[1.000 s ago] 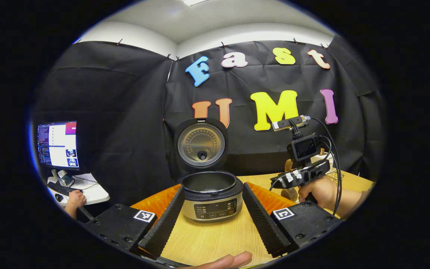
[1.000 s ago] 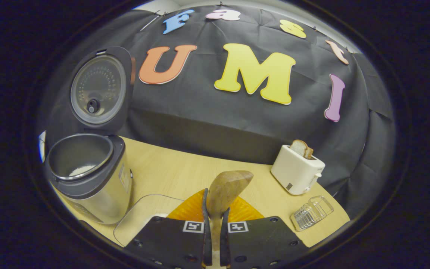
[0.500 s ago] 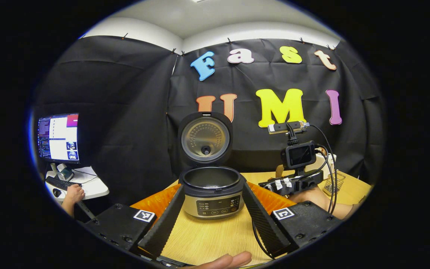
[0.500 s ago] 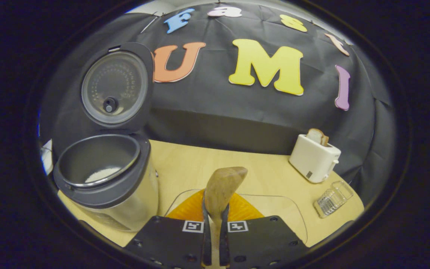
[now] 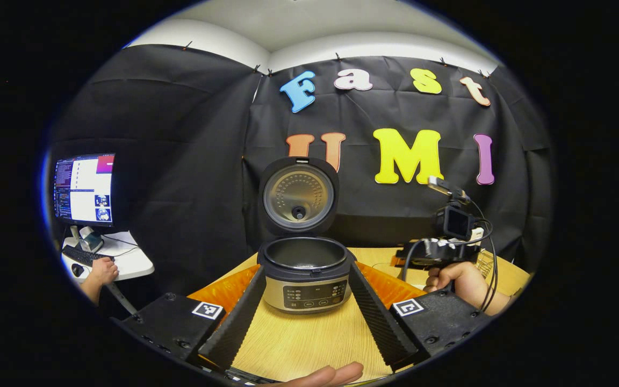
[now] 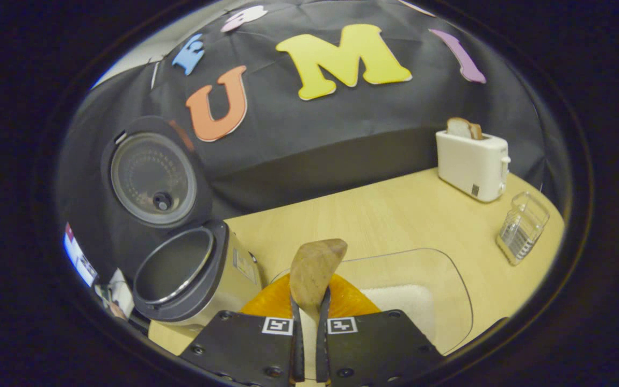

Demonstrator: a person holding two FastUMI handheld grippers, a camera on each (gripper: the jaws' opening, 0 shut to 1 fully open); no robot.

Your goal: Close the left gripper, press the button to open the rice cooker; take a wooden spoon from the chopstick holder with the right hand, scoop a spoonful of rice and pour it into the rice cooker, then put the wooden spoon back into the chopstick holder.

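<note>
1. Left gripper view: the left gripper [image 5: 304, 301] hangs low over the table [image 5: 299, 344], its jaws spread wide with nothing between them but the cooker [image 5: 305, 274] farther off.
2. The cooker stands upright on the table with its lid [image 5: 299, 196] raised and its front panel facing the camera.
3. To the right of the cooker, a hand [image 5: 457, 279] holds the right gripper [image 5: 433, 250] above the table; from here I cannot tell how its jaws stand.
4. At the far left, a monitor [image 5: 85, 189] stands on a small desk, with another hand [image 5: 102, 270] at a keyboard.
5. Right gripper view: the right gripper [image 6: 309, 322] has its jaws narrow, clamped on the handle of the spoon [image 6: 314, 271], whose bowl rises ahead of the fingers.
6. Below and beyond the spoon lies a clear tray [image 6: 449, 279] with white rice [image 6: 401, 301] in it.
7. The cooker [image 6: 191, 279] is at the left, open and appearing tilted in this view, just beside the tray.
8. At the far right stands a toaster [image 6: 470, 161] with bread in its slot, and near it the clear holder [image 6: 522, 227].
</note>
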